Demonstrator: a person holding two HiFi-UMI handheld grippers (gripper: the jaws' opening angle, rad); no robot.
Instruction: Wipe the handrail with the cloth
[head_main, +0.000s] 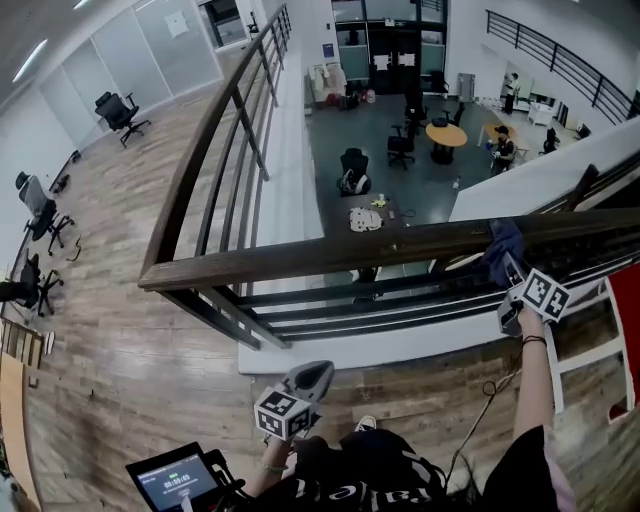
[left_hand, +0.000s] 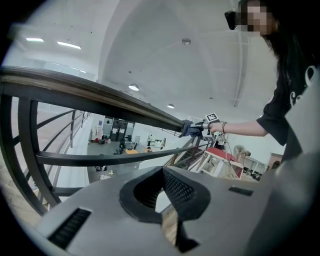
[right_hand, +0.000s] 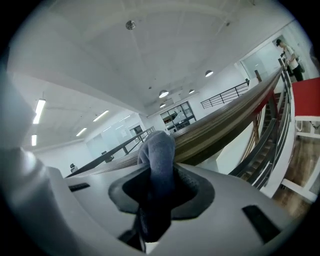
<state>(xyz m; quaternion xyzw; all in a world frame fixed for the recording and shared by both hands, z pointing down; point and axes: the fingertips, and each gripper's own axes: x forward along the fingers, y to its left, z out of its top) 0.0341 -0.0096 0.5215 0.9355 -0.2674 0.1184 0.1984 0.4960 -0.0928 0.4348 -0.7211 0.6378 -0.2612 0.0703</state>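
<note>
The wooden handrail (head_main: 330, 256) crosses the head view from left to right, with dark metal bars under it. A dark blue cloth (head_main: 503, 246) lies over the rail at the right. My right gripper (head_main: 507, 264) is shut on it, pressing it to the rail top. In the right gripper view the cloth (right_hand: 157, 150) bulges up between the jaws of my right gripper (right_hand: 157, 192), against the handrail (right_hand: 225, 127). My left gripper (head_main: 312, 372) hangs low near the person's body, away from the rail, and is shut on nothing. The left gripper view shows the handrail (left_hand: 100, 97), the cloth (left_hand: 190, 129) and my left gripper (left_hand: 167, 200).
Beyond the rail is a drop to a lower floor with chairs and a round table (head_main: 446, 133). Office chairs (head_main: 120, 110) stand on the wooden floor at left. A red and white frame (head_main: 625, 320) is at right. A small screen (head_main: 175, 480) sits near the person's body.
</note>
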